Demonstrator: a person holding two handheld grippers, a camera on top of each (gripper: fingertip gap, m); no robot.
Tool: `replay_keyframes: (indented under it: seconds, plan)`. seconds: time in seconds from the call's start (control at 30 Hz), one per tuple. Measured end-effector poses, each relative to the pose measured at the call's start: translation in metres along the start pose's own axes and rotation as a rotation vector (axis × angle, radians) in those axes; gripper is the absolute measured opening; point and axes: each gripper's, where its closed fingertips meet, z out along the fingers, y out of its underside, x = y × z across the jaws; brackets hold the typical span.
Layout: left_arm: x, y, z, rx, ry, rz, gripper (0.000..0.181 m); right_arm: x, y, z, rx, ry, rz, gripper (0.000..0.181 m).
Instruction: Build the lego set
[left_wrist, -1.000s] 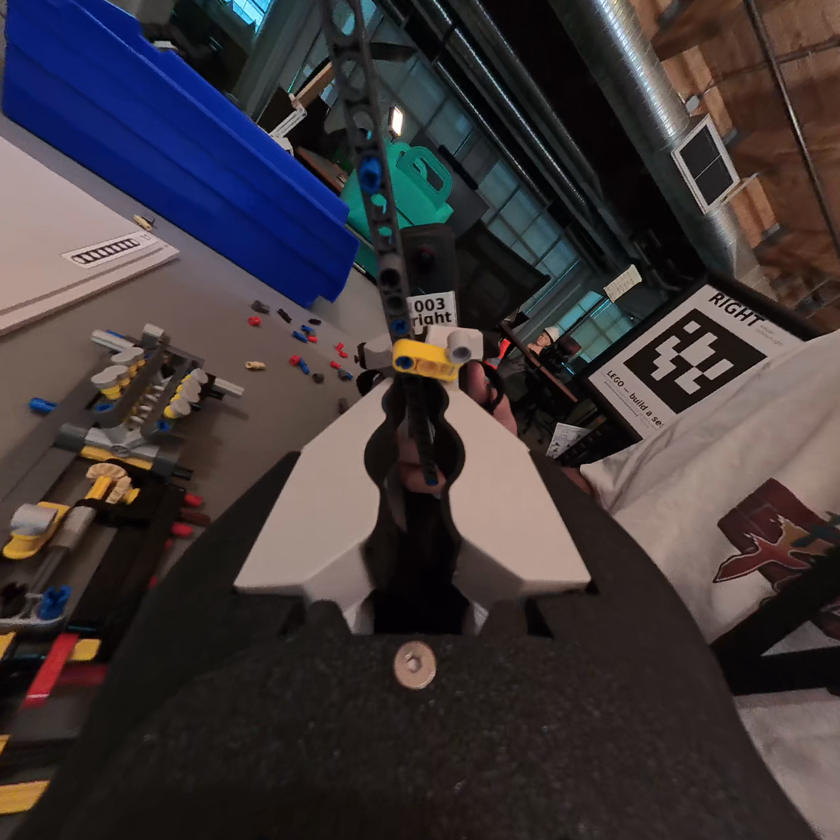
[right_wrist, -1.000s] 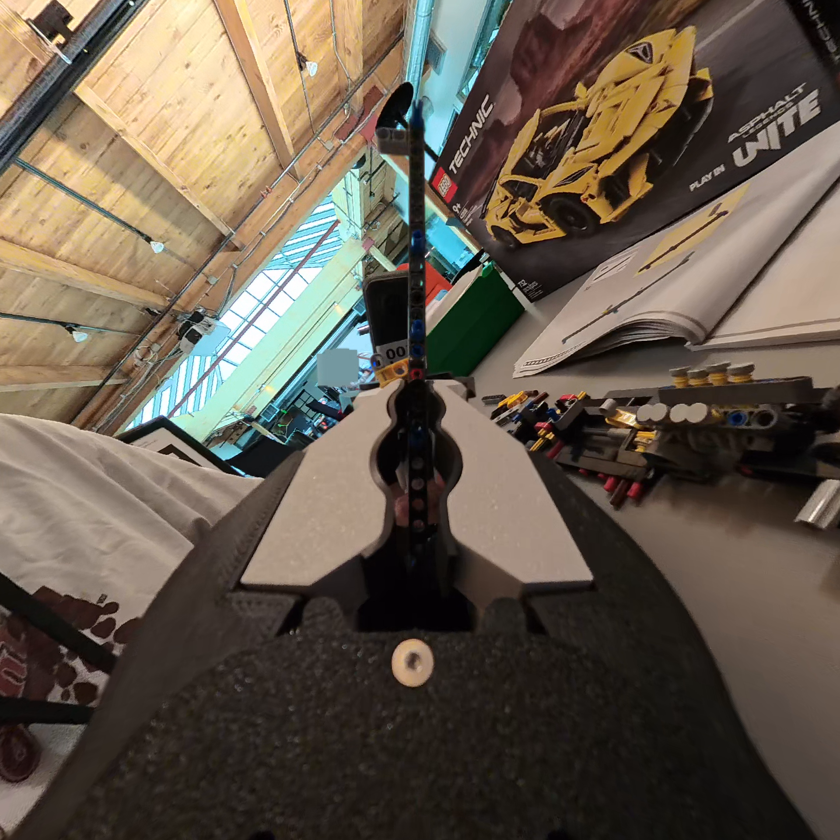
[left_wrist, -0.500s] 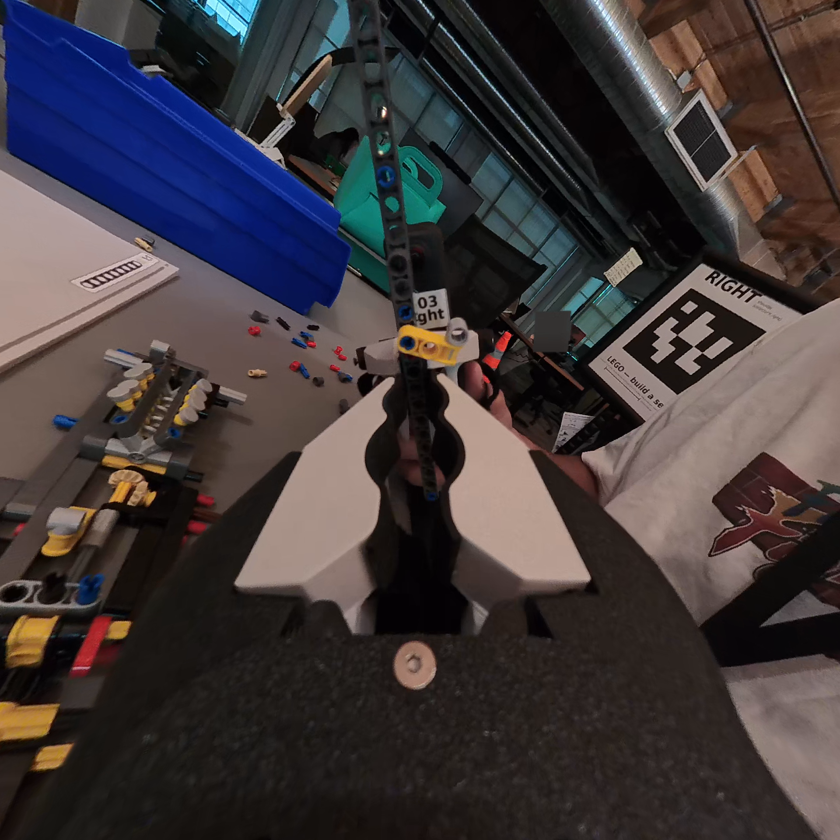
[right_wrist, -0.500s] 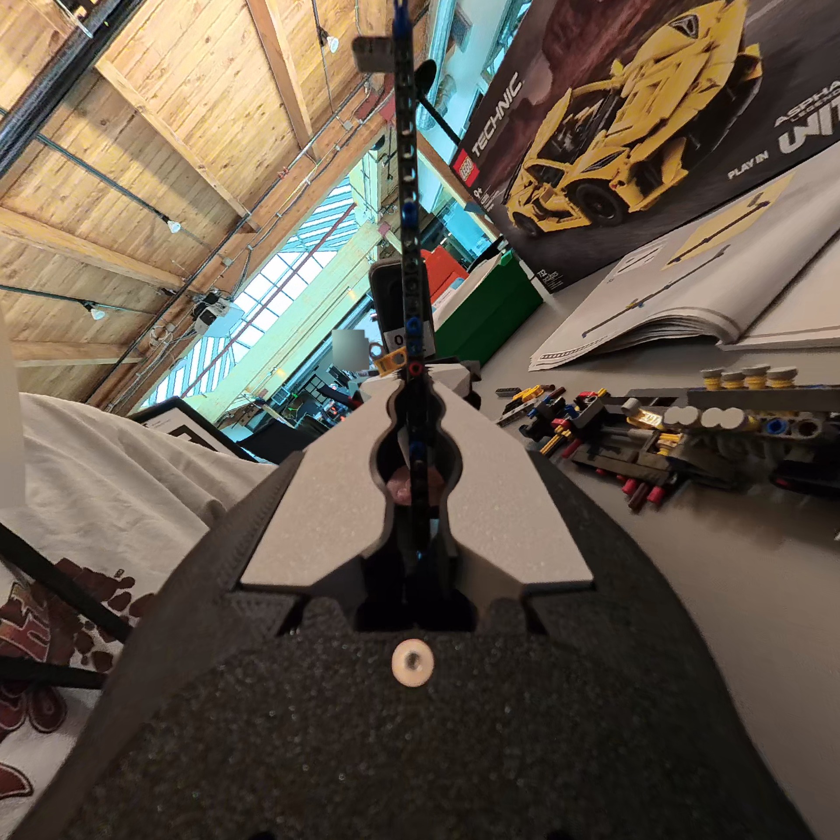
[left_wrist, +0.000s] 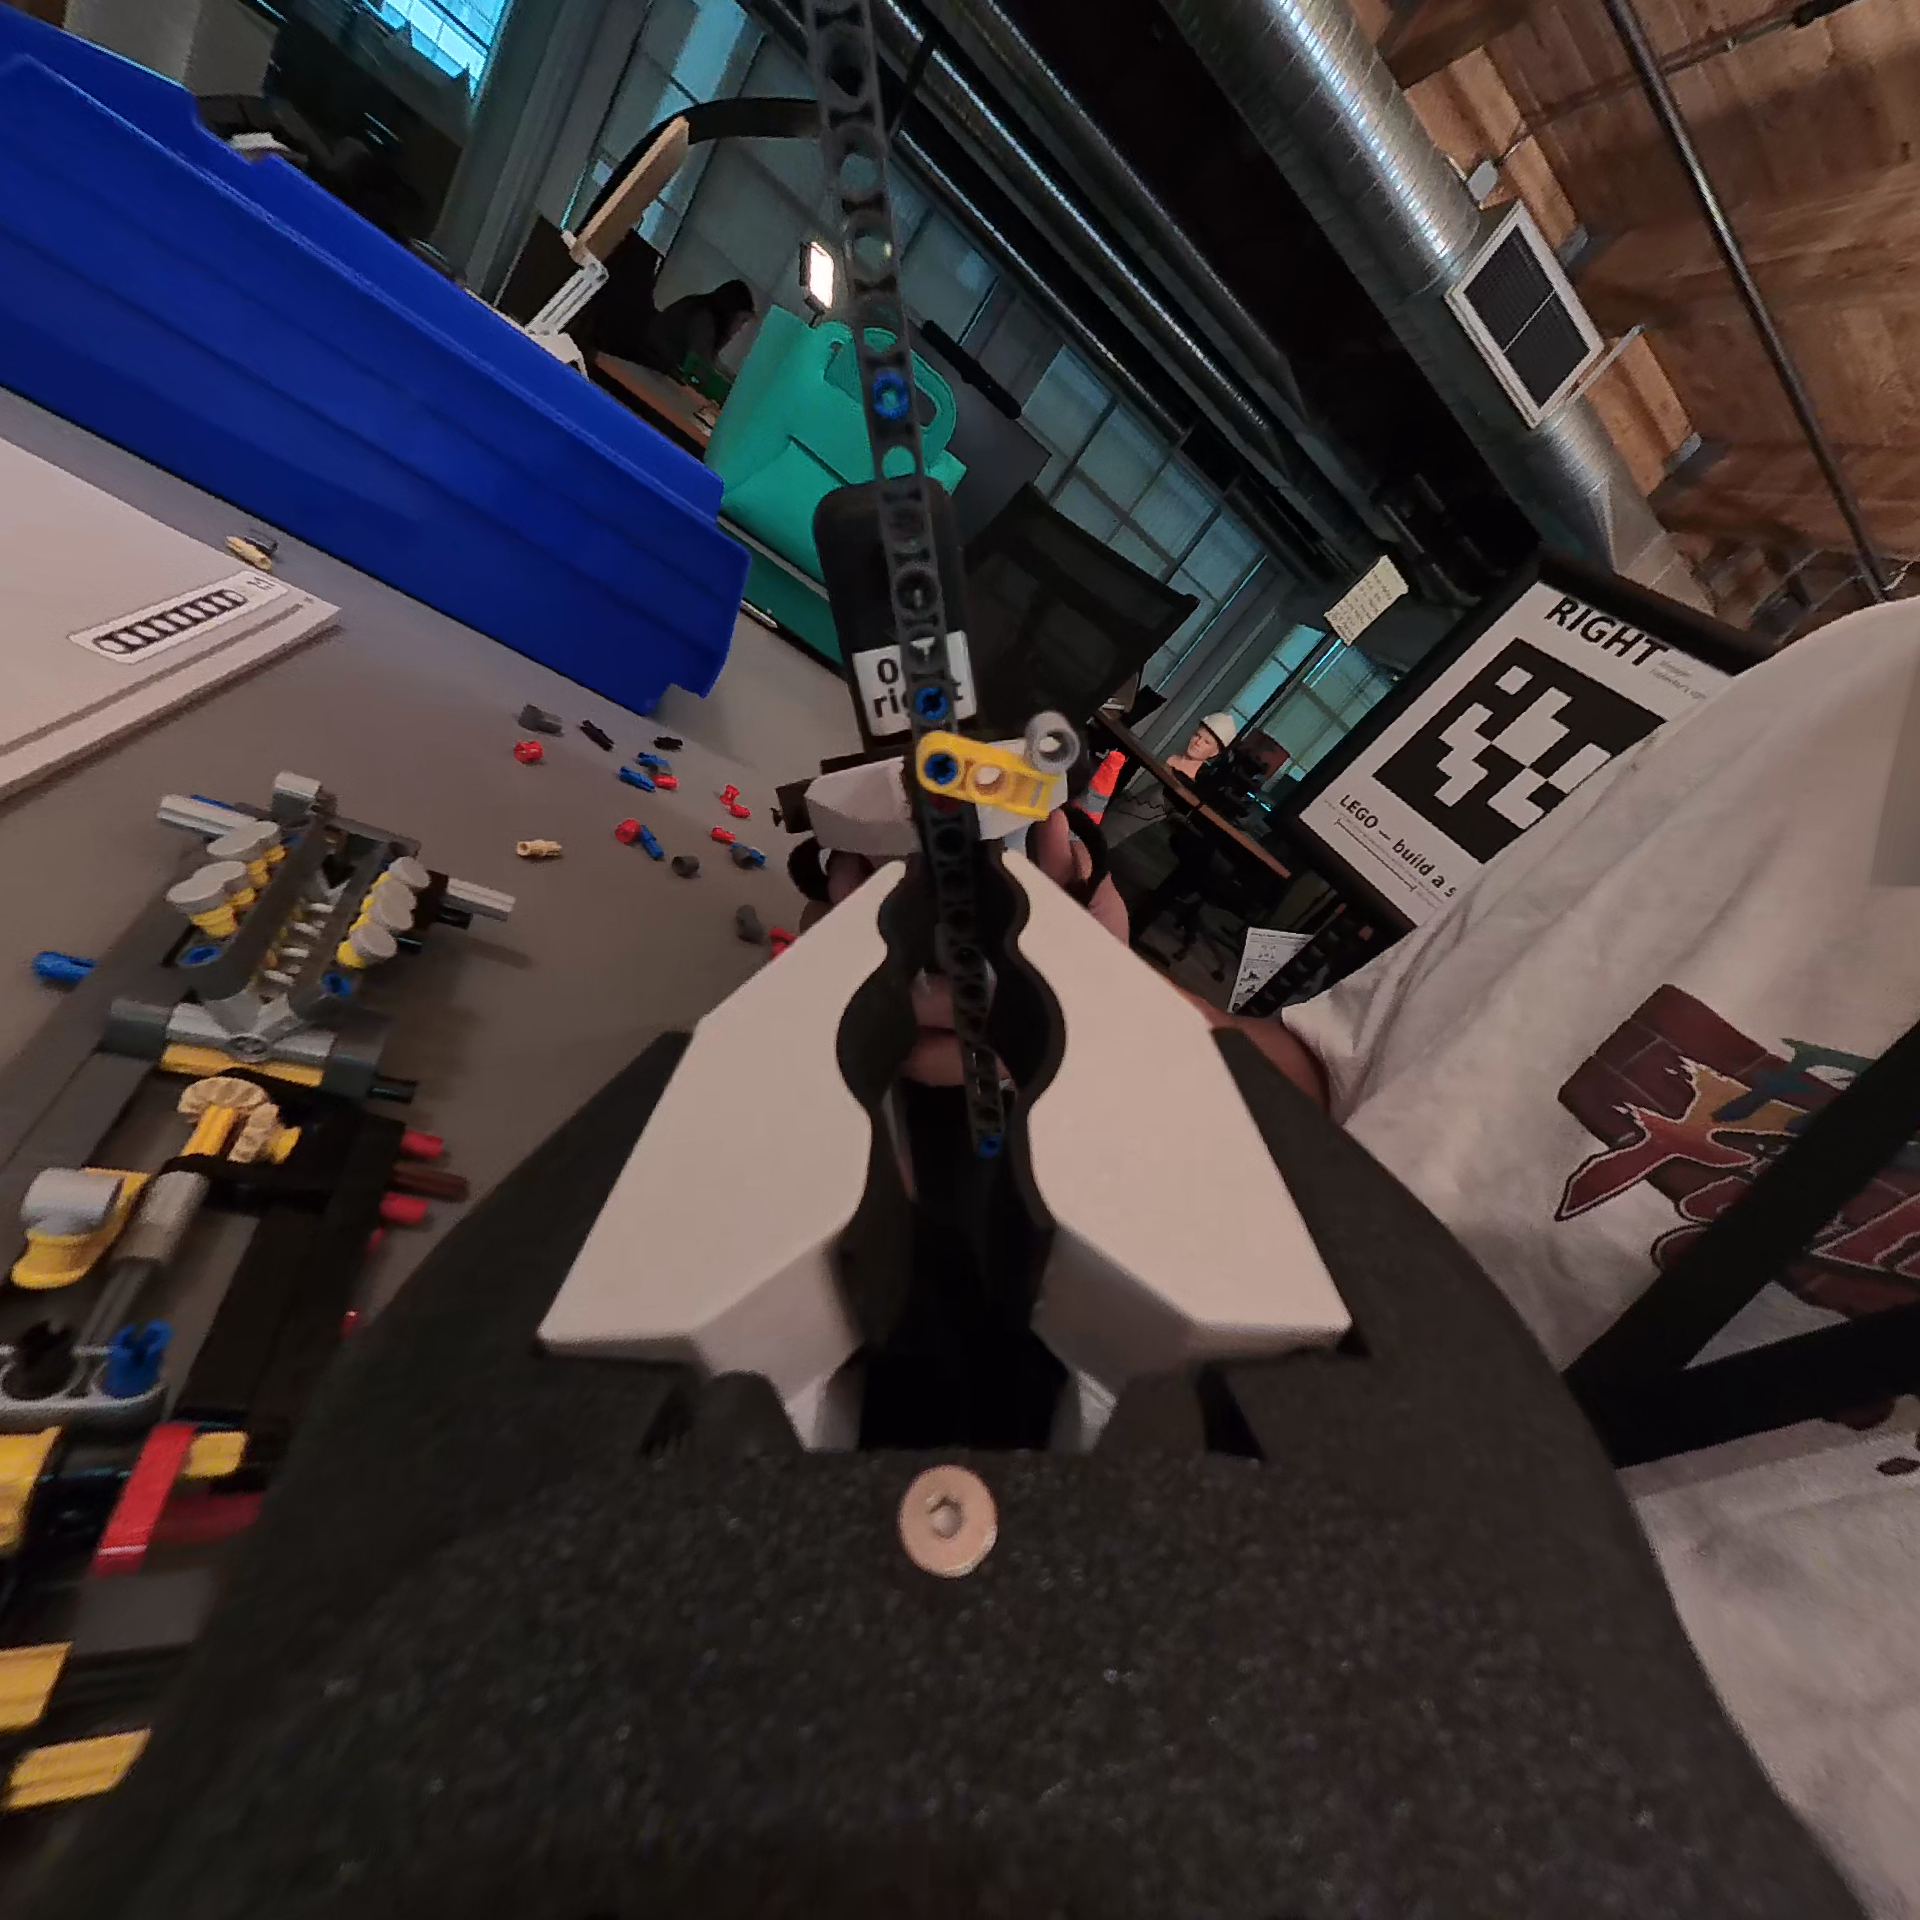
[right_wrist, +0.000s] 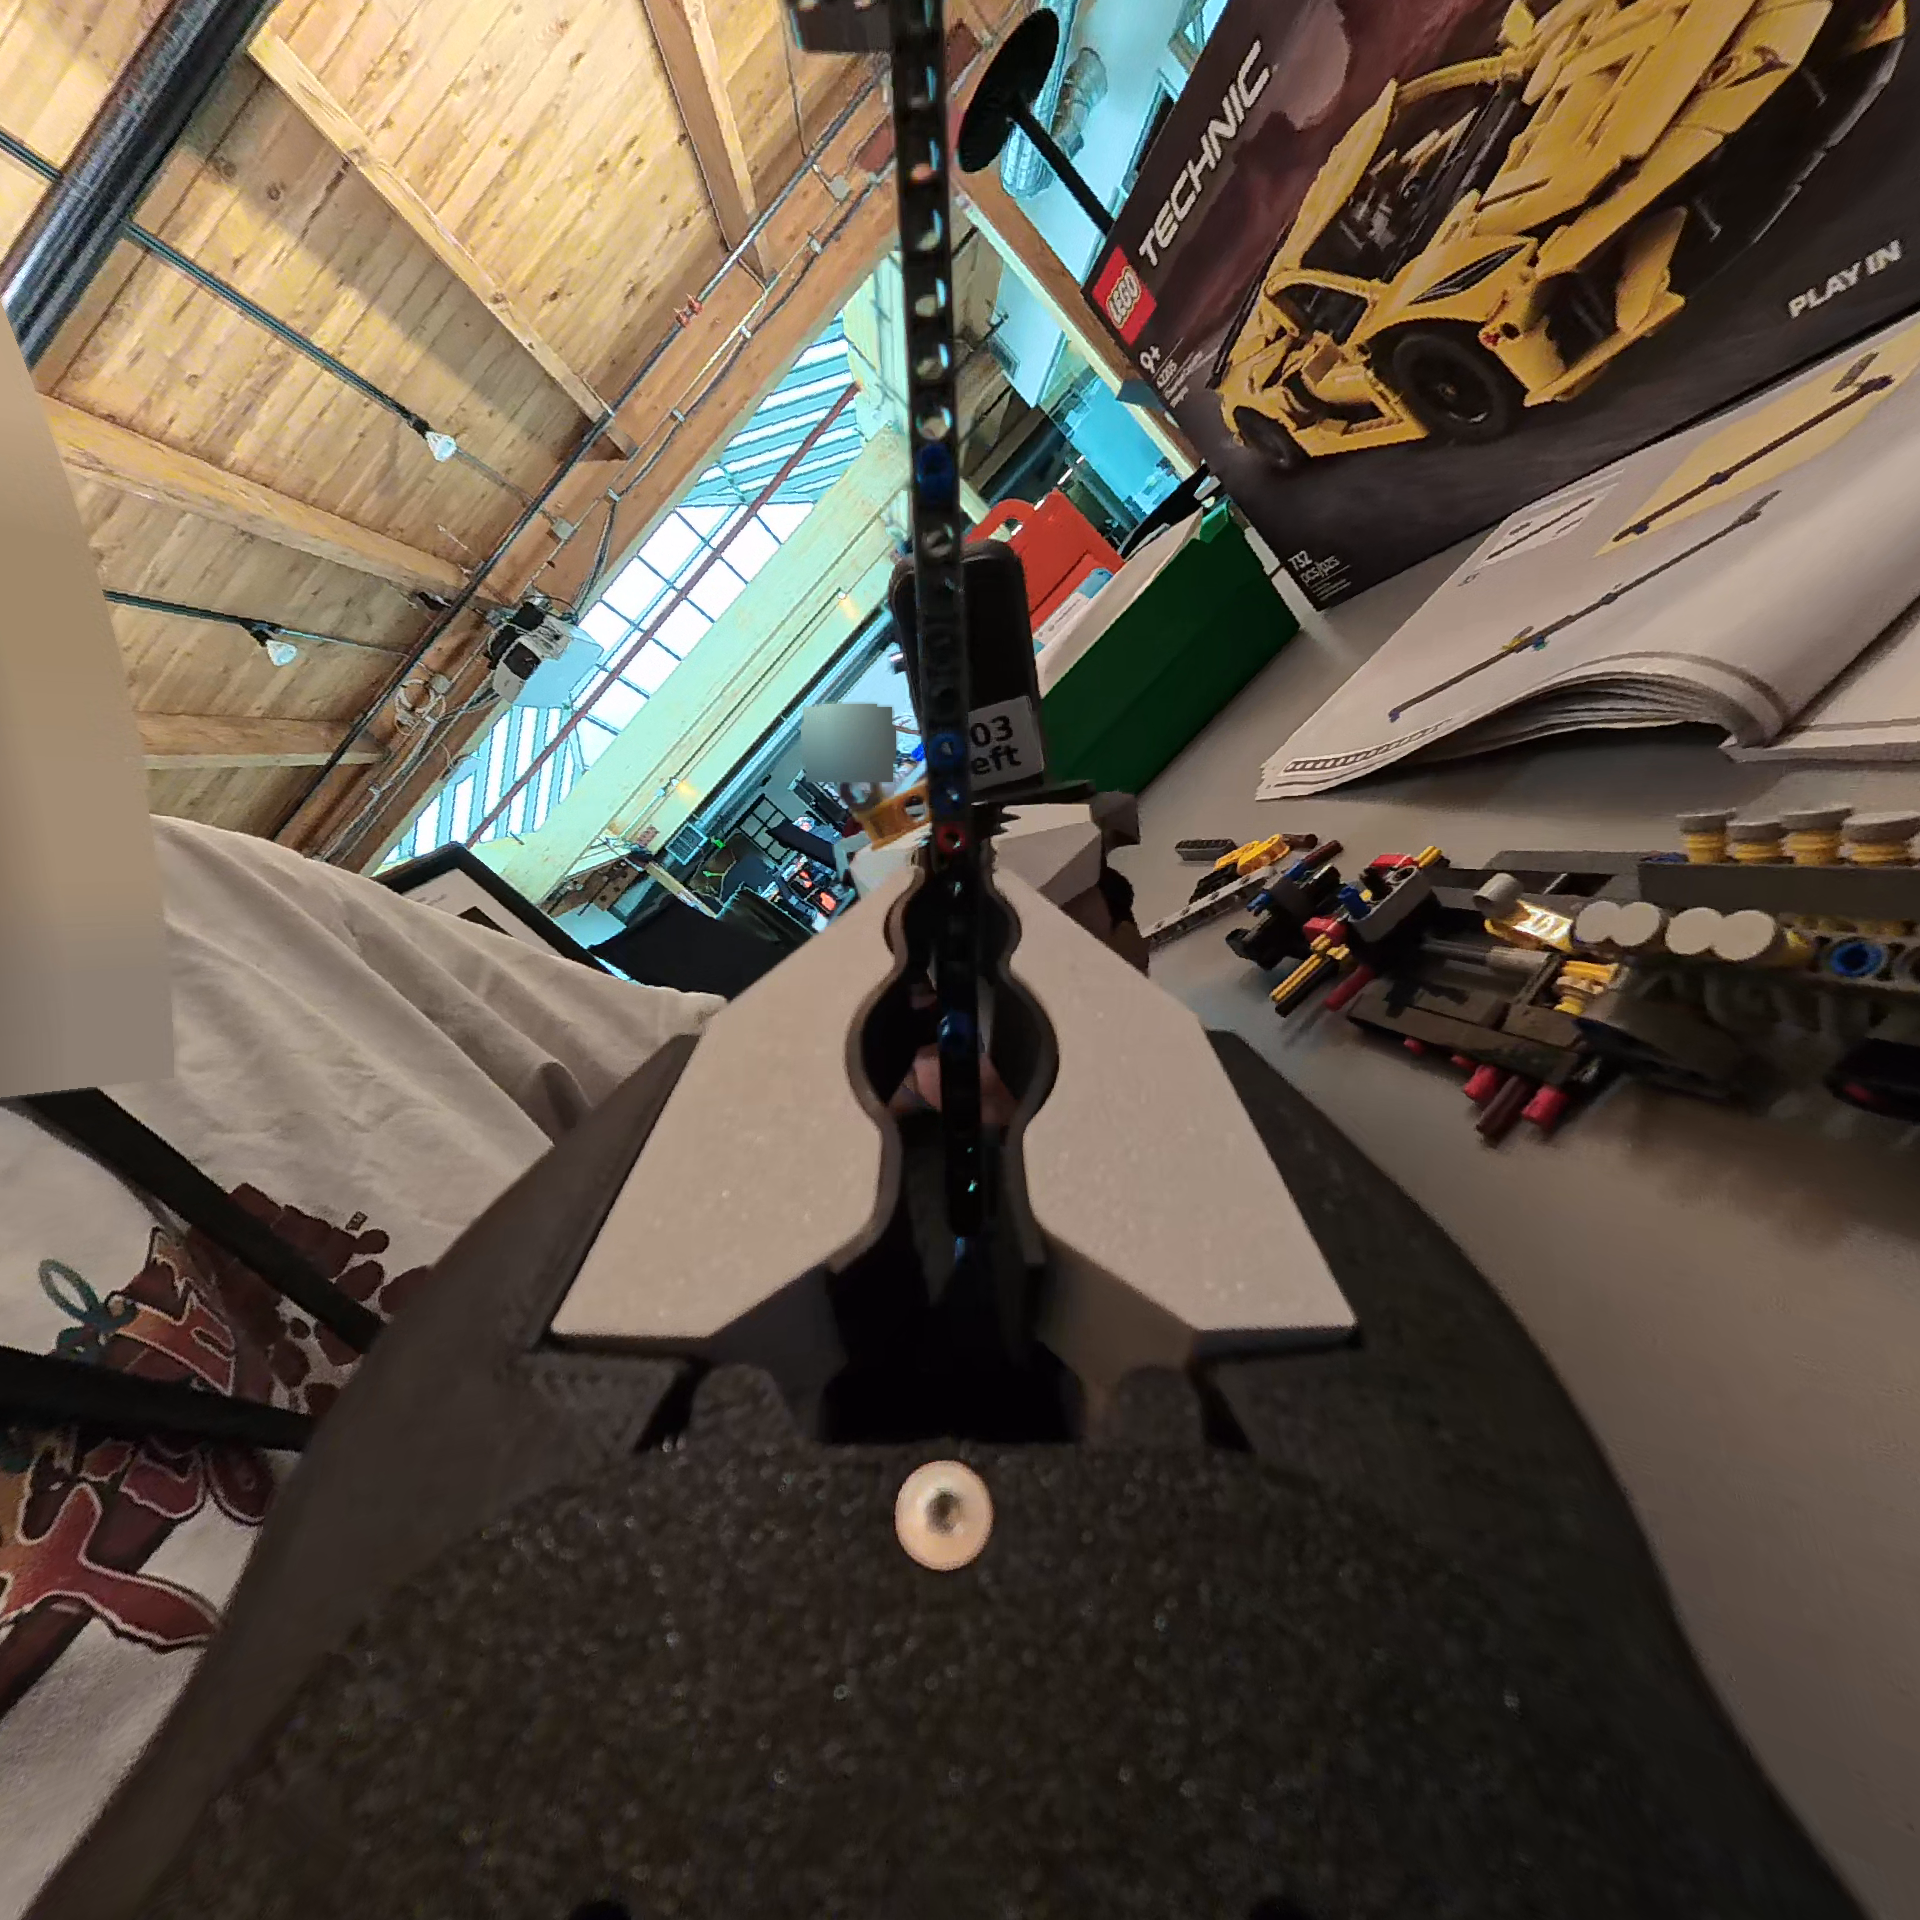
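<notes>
Grey table (left_wrist: 436, 727) and timber ceiling behind. At frame centre, long black beam (left_wrist: 940, 831) upright, running up out of both grippers; left gripper (left_wrist: 951, 935) and right gripper (right_wrist: 951, 935) facing, jaws pinched on its lower end. Yellow connector (left_wrist: 987, 781) just above. Half-built chassis (right_wrist: 1558, 966) at right.

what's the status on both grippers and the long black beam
Left gripper and right gripper both shut on the long black beam, held upright above the table. Yellow connector pinned on it. Nothing in the way.

Loose pins (left_wrist: 665, 800) lie before bin (left_wrist: 343, 395), beside chassis (left_wrist: 281, 956).
</notes>
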Motion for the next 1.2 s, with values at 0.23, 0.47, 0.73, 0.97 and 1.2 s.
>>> replay_keyframes:
  seconds: [0.23,0.47,0.73,0.97,1.2]
  plan:
    - [0.0017,0.0001,-0.0036,-0.009,0.017,-0.004,0.006,-0.0016,-0.0024,-0.0033,0.004,-0.04,0.053,0.006]
    - [-0.0025,0.0031,-0.0024,-0.034,-0.003,-0.008,0.007,0.003,0.0003,-0.0013,-0.014,-0.008,0.042,0.006]
    - [-0.0042,0.0055,0.0041,-0.046,-0.018,0.0,0.007,0.0055,0.003,-0.0022,-0.043,0.018,0.03,0.005]
    - [-0.0007,0.0064,0.0042,-0.04,-0.01,0.023,0.007,0.0015,0.0038,-0.0047,-0.063,-0.005,0.029,0.004]
    - [0.0,0.007,0.003,-0.03,0.001,0.002,0.007,0.0006,0.0052,-0.0056,-0.065,-0.01,0.027,0.005]
